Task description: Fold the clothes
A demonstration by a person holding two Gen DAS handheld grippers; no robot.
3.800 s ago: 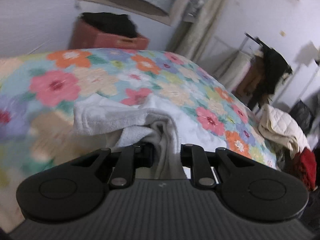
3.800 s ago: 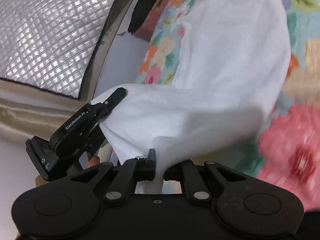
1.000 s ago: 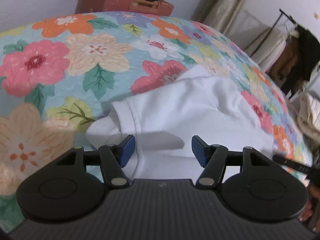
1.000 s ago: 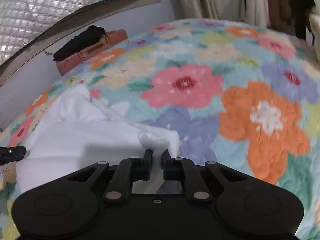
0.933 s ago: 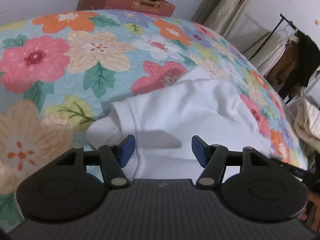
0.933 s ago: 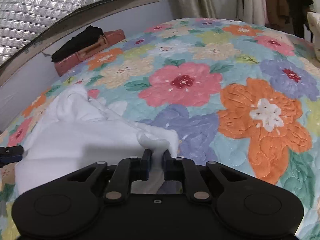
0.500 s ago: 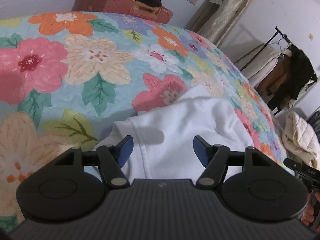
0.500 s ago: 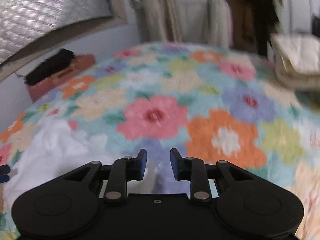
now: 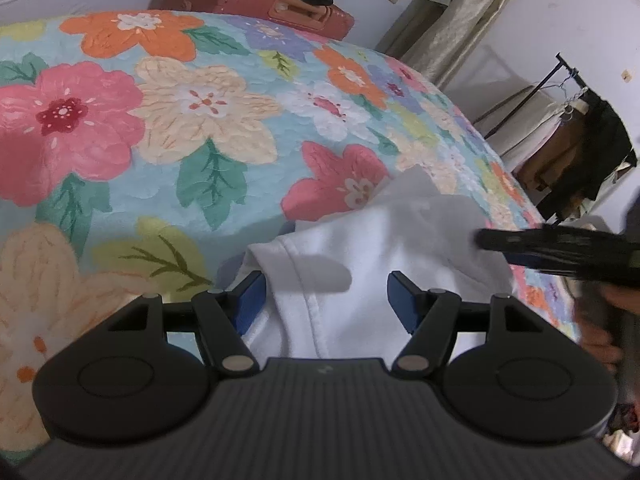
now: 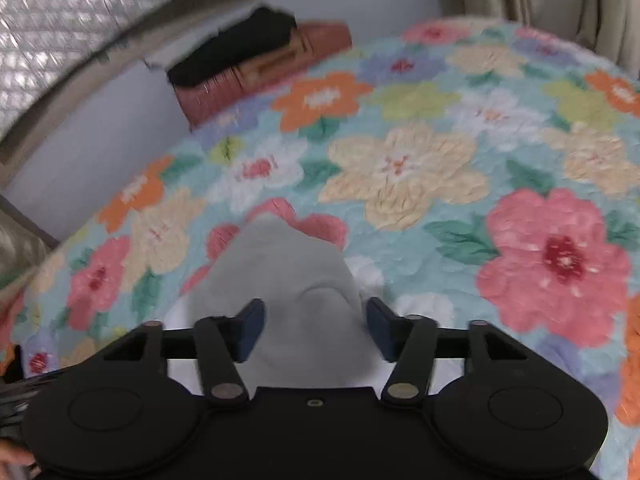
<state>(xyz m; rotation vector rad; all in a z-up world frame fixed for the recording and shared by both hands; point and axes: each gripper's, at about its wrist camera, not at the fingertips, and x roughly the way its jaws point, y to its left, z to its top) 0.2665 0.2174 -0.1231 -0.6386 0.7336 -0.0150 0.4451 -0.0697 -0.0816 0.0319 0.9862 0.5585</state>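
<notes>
A white garment [image 9: 380, 240] lies bunched and partly folded on the flowered bedspread [image 9: 160, 140]. My left gripper [image 9: 326, 294] is open just above the garment's near hemmed edge, and its blue pads touch nothing. My right gripper [image 9: 492, 240] reaches in blurred from the right over the same cloth, held by a person's hand [image 9: 600, 340]. In the right wrist view, the right gripper [image 10: 316, 316] hovers over the garment [image 10: 288, 276]. Its jaws are opening, with the cloth's peak below and between them but not pressed.
A reddish suitcase [image 9: 256, 4] with a black cloth on top stands at the bed's far edge by the wall, also seen as the suitcase [image 10: 272, 68]. Curtains [image 9: 452, 20] and a clothes rack [image 9: 592, 152] stand beyond the bed's right side. Bare bedspread [image 10: 440, 160] surrounds the garment.
My right gripper let go of the garment's corner, opened, and swung left over the garment's middle. My left gripper stayed open and drew back slightly.
</notes>
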